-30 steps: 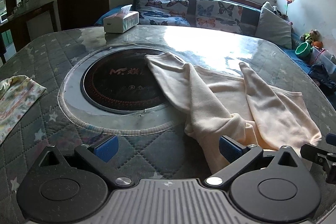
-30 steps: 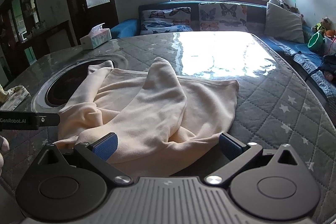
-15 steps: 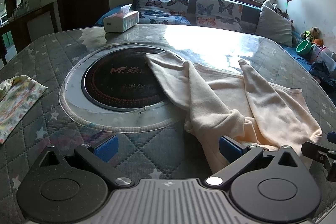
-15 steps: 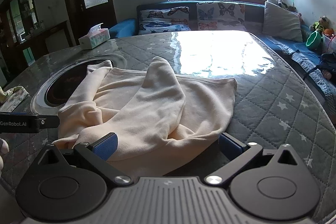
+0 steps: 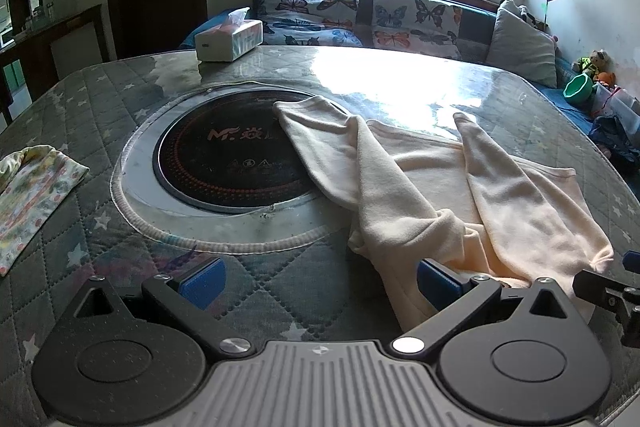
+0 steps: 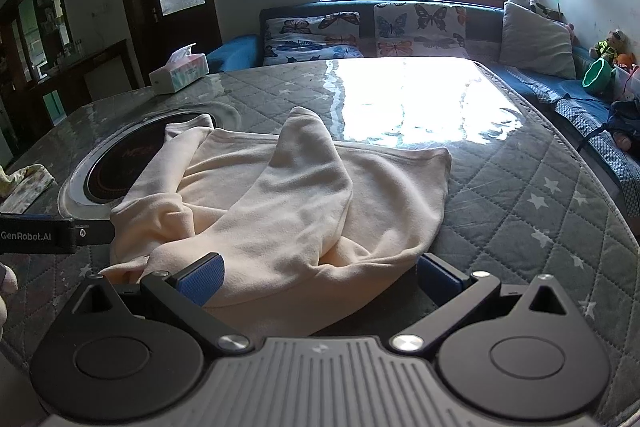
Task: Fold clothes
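A cream long-sleeved top (image 5: 472, 195) lies rumpled on the quilted table, both sleeves thrown across its body; one cuff reaches onto the round black cooktop (image 5: 224, 163). My left gripper (image 5: 320, 281) hovers open at the near edge, its right pad at the garment's near left corner, nothing held. In the right wrist view the same top (image 6: 288, 211) fills the middle. My right gripper (image 6: 318, 277) is open over its near hem, the blue pads apart with cloth lying between them, not pinched.
A tissue box (image 5: 229, 39) stands at the table's far left. A floral cloth (image 5: 28, 195) lies at the left edge. Behind the table runs a sofa with butterfly cushions (image 5: 360, 23). The other gripper's arm (image 6: 56, 233) shows at the left of the right wrist view.
Both grippers have drawn back slightly and the views shifted a little. The garment has not moved and neither gripper has taken hold of anything.
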A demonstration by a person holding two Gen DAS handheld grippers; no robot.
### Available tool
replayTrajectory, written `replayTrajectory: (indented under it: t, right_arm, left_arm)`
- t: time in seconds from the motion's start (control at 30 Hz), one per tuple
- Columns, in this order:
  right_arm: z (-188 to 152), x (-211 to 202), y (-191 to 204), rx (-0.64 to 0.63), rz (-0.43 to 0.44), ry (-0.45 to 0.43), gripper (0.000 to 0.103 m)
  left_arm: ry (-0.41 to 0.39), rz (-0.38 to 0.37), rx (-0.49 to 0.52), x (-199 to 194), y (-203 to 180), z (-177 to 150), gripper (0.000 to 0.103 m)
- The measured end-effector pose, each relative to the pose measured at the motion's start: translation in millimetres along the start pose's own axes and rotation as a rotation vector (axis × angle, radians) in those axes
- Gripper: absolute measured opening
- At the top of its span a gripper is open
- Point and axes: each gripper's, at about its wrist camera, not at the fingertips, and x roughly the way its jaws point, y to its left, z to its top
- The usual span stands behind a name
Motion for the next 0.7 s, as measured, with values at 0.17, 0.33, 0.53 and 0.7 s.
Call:
replayTrajectory:
  t: [0.17, 0.33, 0.53, 0.7]
  right_arm:
    - [0.6, 0.7, 0.1, -0.001, 0.001, 0.003, 0.103]
    - [1.2, 1.4, 0.2, -0.001, 0.003, 0.005, 0.103]
    - [1.3, 2.7, 1.3, -0.002, 0.004, 0.008, 0.103]
    - [2.3, 4.3, 2.4, -0.003, 0.007, 0.013, 0.103]
  left_arm:
    - [0.004, 0.002, 0.001, 1.2, 0.3, 0.4, 0.103]
    - [0.009, 0.003, 0.001, 3.2, 0.7, 0.7, 0.103]
    - [0.012, 0.002, 0.0, 5.3, 0.7, 1.2, 0.103]
    - [0.014, 0.001, 0.001, 6.9, 0.1, 2.0, 0.103]
